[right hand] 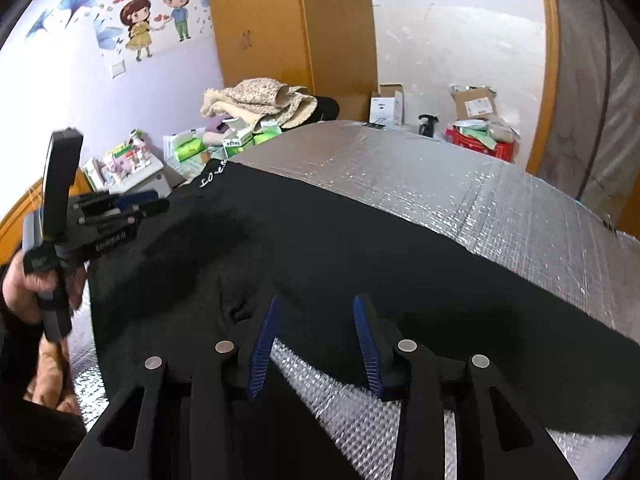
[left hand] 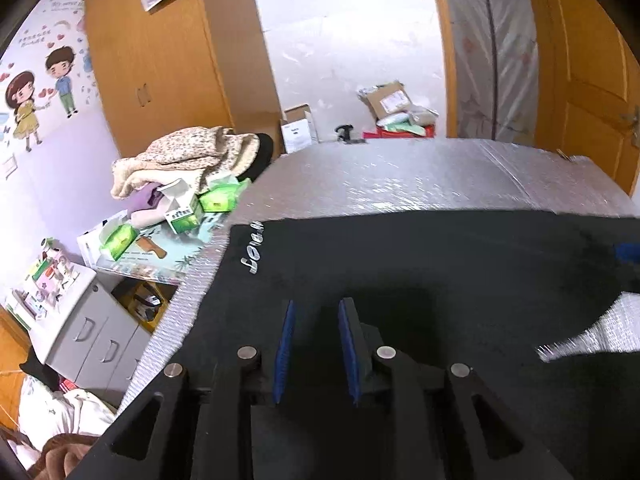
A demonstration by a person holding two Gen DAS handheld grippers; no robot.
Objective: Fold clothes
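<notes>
A black garment [left hand: 420, 264] with white lettering [left hand: 252, 252] near its left edge lies spread flat on a table covered in silver foil [left hand: 380, 176]. My left gripper [left hand: 317, 306] hovers over the cloth, its blue pads [left hand: 285, 344] apart with nothing between them. In the right wrist view the same garment [right hand: 360, 248] covers the near half of the foil [right hand: 460, 184]. My right gripper [right hand: 318, 300] stands open above its near hem, where bare foil shows between the fingers. A hand [right hand: 24, 288] holds the left gripper [right hand: 152, 204] at the garment's left end.
A heap of beige blankets [left hand: 188, 160] and green tissue packs [left hand: 216, 200] sit past the table's left corner, above a grey drawer cabinet [left hand: 92, 332]. Cardboard boxes [left hand: 388, 100] and a red crate [right hand: 480, 144] lie beyond the far edge. A wooden wardrobe [left hand: 160, 60] and a door [left hand: 592, 92] stand behind.
</notes>
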